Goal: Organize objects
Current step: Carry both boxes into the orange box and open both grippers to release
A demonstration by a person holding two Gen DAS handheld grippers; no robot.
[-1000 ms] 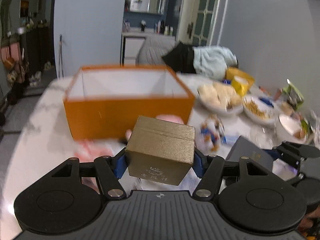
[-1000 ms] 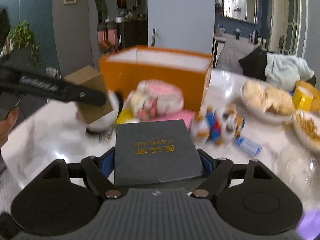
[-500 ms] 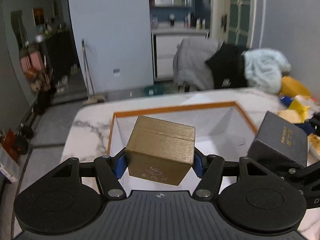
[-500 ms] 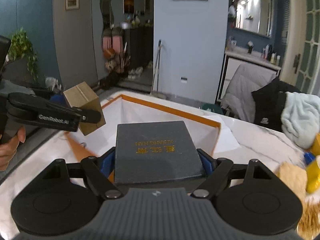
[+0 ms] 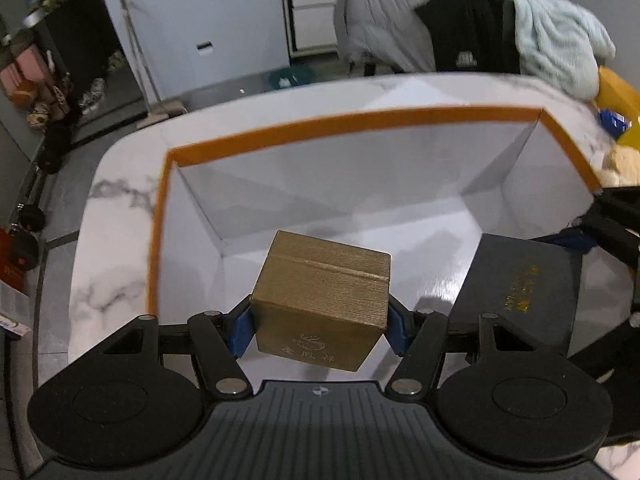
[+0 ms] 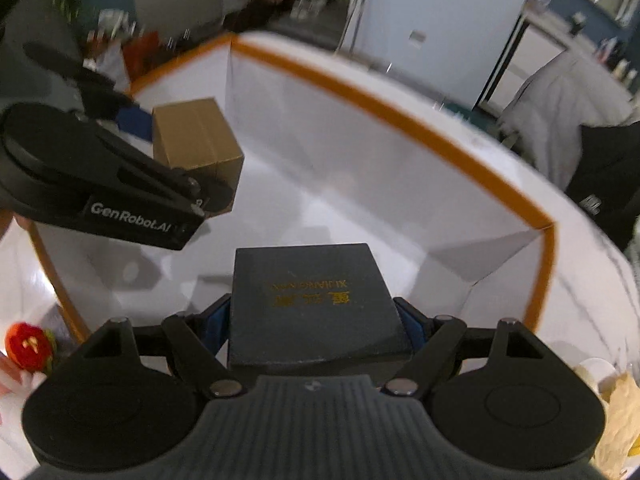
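Note:
My left gripper [image 5: 320, 326] is shut on a small gold box [image 5: 322, 298] and holds it inside the opening of the big orange box [image 5: 360, 124], above its white floor. My right gripper [image 6: 318, 322] is shut on a dark grey box with gold lettering [image 6: 314, 306], also over the orange box [image 6: 400, 116], near its right side. The gold box [image 6: 196, 136] and the left gripper show at the left of the right wrist view. The dark grey box [image 5: 520, 292] shows at the right of the left wrist view.
The orange box stands on a white marble table [image 5: 112, 240]. Clothes hang over a chair [image 5: 460, 28] behind the table. A red flower item [image 6: 28, 346] lies at the table's near left. Food [image 6: 616, 412] sits at the right.
Both grippers have moved forward and down over the orange box, tilting to look into it. Each still holds its box, now lower inside the opening.

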